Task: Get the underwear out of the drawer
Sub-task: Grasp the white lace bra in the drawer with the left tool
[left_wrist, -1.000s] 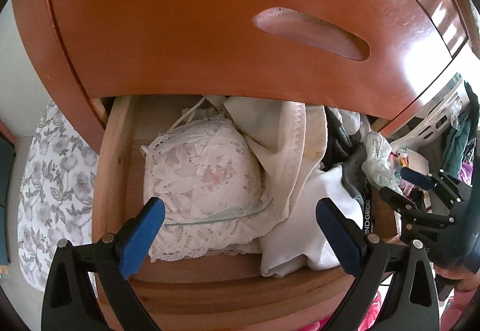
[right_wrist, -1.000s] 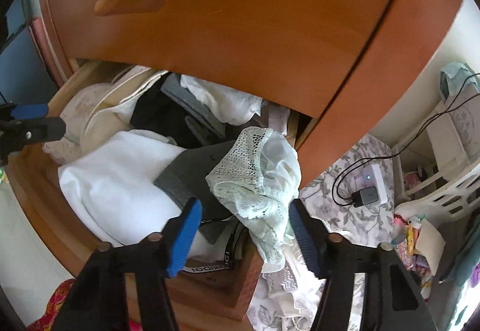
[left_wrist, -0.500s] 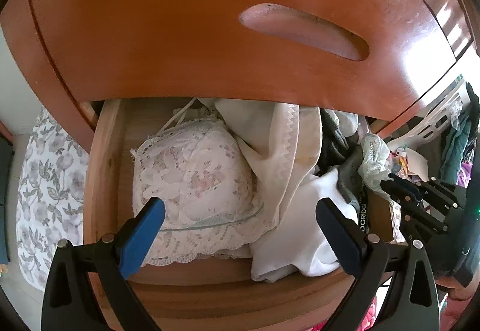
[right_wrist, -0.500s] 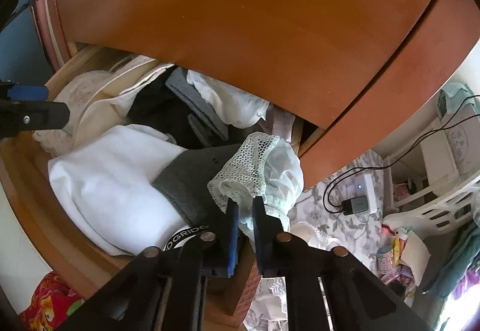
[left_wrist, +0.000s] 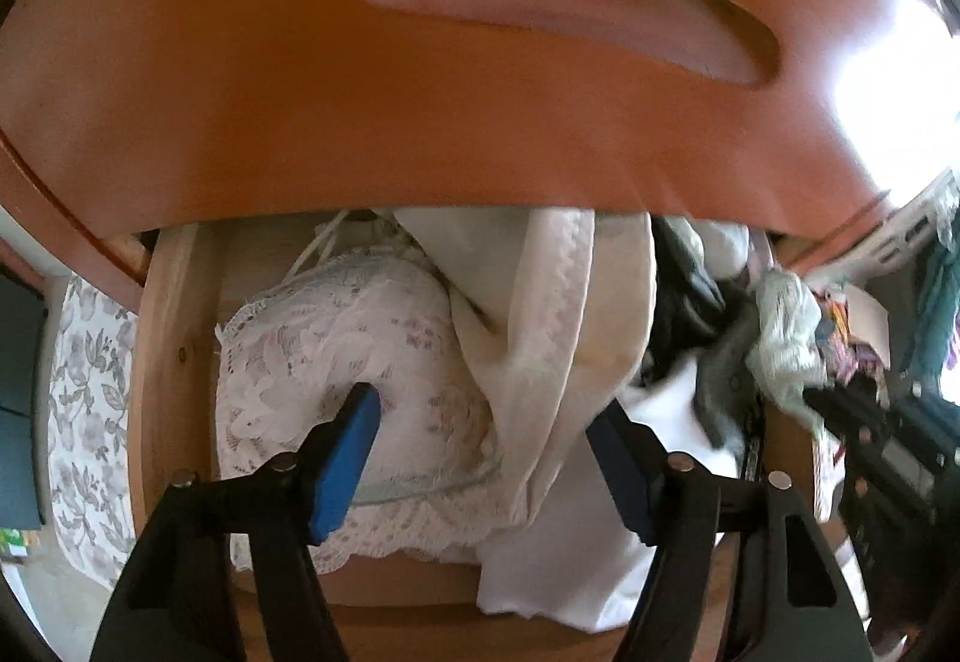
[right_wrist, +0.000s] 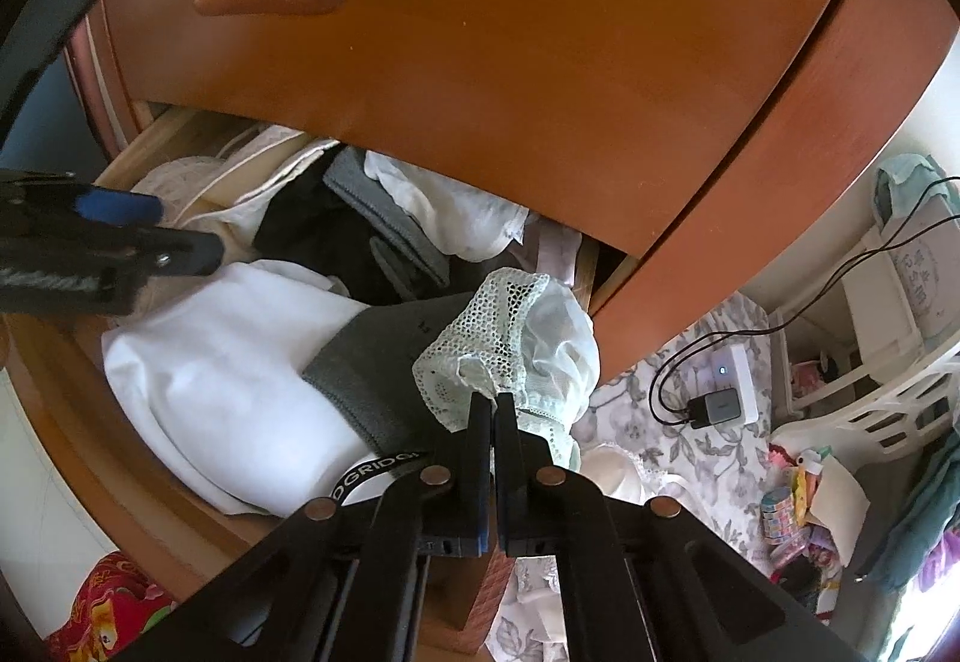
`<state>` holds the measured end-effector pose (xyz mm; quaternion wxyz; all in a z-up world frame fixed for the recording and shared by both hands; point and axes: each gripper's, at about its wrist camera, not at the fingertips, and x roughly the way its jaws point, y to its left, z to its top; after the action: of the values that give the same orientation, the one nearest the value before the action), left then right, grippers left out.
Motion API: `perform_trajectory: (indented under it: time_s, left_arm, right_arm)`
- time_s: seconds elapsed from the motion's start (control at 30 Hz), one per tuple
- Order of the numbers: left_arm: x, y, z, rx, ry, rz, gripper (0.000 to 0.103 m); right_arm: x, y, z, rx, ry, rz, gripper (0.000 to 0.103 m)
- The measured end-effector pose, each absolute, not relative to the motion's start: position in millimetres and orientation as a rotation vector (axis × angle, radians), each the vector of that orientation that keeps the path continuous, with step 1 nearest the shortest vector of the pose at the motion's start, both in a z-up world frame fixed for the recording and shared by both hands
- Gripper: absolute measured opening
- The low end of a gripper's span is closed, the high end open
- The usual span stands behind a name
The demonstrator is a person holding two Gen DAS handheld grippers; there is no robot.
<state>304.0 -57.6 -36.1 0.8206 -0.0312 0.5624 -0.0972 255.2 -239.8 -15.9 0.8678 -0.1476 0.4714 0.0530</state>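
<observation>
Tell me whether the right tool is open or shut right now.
Shut: the right tool has its blue pads nearly together, pinching an edge of the pale green lace underwear at the drawer's right end.

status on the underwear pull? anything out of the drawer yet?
Done: the drawer is open. In hand: the right gripper is shut on the mint lace underwear at the drawer's right front corner; the left gripper is open, its fingers straddling the white lace bra and cream garment. Left: nothing is out yet; the mint piece still rests on the pile.
</observation>
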Motion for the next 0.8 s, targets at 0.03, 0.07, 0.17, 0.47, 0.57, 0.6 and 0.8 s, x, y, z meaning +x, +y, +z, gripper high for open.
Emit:
perform_trajectory:
  time_s: [0.03, 0.07, 0.17, 0.47, 0.57, 0.6, 0.8]
  left_arm:
    - [305.4, -58.9, -36.5, -0.057, 1.196, -0.201, 0.055]
    - [307.6, -60.1, -38.0, -0.051, 1.2, -0.19, 0.046]
    - [313.0, -61.3, -41.0, -0.101, 1.21, -0.211, 0.024]
    - [317.8, -30.2, -40.3, -0.242, 1.177, -0.27, 0.006]
    - [315.2, -17.1, -39.3, -0.264, 1.155, -0.279, 0.004]
    - [313.4, -14.2, -38.6, -0.268, 1.149, -0.285, 0.004]
    - [289.8, -9.0, -37.6, -0.221, 1.128, -0.289, 0.004]
  right_arm:
    - [254.8, -239.4, -16.2, -0.306, 0.99, 0.113, 0.001]
    - [254.8, -239.6, -16.7, -0.304, 0.991, 0.113, 0.001]
    - [255.3, -241.7, -19.0, -0.299, 0.996, 0.114, 0.001]
    - [255.6, -248.7, -20.7, -0.28, 0.998, 0.113, 0.001]
    - [255.4, -252.4, -20.7, -0.265, 0.993, 0.115, 0.001]
    - [255.2, -252.7, -20.9, -0.263, 0.992, 0.116, 0.001]
    - [254.9, -257.3, -23.9, -0.241, 0.984, 0.123, 0.001]
